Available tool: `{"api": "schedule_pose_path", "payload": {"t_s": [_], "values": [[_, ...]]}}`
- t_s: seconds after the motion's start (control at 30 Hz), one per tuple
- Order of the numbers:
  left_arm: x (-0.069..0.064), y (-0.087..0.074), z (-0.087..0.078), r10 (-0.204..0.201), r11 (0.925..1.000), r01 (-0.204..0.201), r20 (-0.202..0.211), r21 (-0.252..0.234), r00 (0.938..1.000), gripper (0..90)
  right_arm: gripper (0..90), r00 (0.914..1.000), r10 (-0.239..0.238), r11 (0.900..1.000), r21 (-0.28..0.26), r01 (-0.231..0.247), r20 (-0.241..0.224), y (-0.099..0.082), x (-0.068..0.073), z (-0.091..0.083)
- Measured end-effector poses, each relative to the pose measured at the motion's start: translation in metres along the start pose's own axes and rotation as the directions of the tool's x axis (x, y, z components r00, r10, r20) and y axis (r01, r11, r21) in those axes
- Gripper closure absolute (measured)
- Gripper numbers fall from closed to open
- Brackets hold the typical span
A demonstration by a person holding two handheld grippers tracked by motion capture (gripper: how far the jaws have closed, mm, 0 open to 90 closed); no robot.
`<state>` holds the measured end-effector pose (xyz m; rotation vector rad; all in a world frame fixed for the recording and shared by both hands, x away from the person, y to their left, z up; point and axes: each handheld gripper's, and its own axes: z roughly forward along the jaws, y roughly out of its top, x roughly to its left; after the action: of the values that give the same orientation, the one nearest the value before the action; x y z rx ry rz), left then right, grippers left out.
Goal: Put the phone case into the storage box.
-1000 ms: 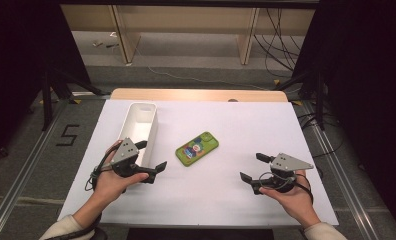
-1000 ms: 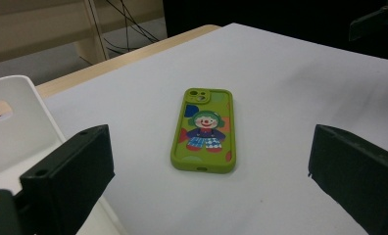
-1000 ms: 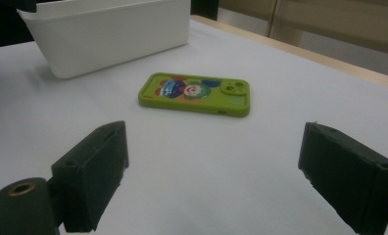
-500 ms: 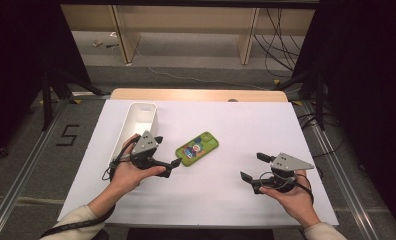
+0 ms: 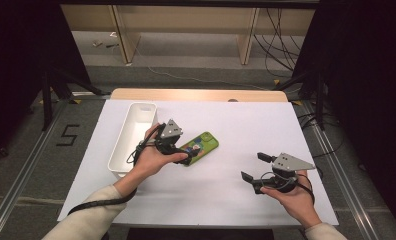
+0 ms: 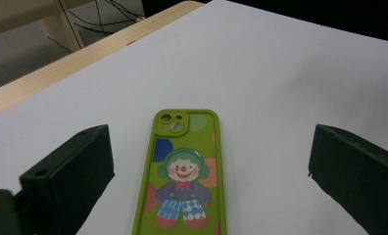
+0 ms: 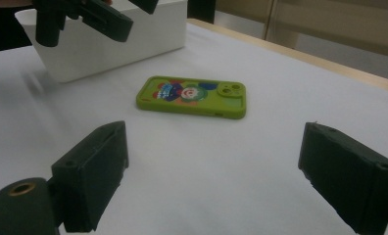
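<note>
white-covered table (image 5: 211,200) seen from the high view. a green phone case (image 5: 202,145) printed with a clown figure lies flat near the table's middle, camera cut-out toward the far right, just right of a white rectangular bin (image 5: 132,137). the left gripper (image 5: 187,156) is held over the case's near end, between bin and case; in the left gripper view its jaws stand wide apart on either side of the green phone case (image 6: 184,178), not touching it. the right gripper (image 5: 253,167) is held low over the table's right part, well apart from the case, pointing toward it; in the right gripper view its jaws are likewise spread, with the green phone case (image 7: 192,96) and white rectangular bin (image 7: 113,41) beyond them and the left gripper (image 7: 99,17) above the bin's near side
</note>
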<state>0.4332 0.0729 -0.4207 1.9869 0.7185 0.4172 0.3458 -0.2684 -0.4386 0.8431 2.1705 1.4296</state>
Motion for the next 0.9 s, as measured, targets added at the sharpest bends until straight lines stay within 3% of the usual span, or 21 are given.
{"api": "schedule_pose_path", "payload": {"t_s": [0.43, 0.6, 0.7, 0.9], "values": [[0.000, 0.012, 0.038, 0.008, 0.9991, -0.008, 0.003, 0.041, 1.0000, 3.0, 12.4, 1.0000, 0.004, 1.0000, -0.001, -0.004, -0.003, -0.001, -0.001, 0.000], [0.004, 0.017, 0.057, 0.002, 0.9982, -0.002, -0.007, 0.060, 1.0000, 2.9, 12.4, 1.0000, 0.006, 1.0000, -0.003, -0.006, -0.004, -0.001, -0.001, 0.000], [0.004, 0.018, 0.068, -0.009, 0.9978, 0.008, 0.008, 0.065, 0.9999, 2.7, 12.4, 1.0000, 0.008, 1.0000, -0.003, -0.008, -0.004, -0.001, -0.002, 0.000], [0.004, 0.021, 0.086, 0.007, 0.9959, -0.007, -0.002, 0.091, 1.0000, 2.4, 12.4, 0.9999, 0.009, 0.9999, -0.005, -0.009, -0.006, -0.001, -0.002, 0.000]]}}
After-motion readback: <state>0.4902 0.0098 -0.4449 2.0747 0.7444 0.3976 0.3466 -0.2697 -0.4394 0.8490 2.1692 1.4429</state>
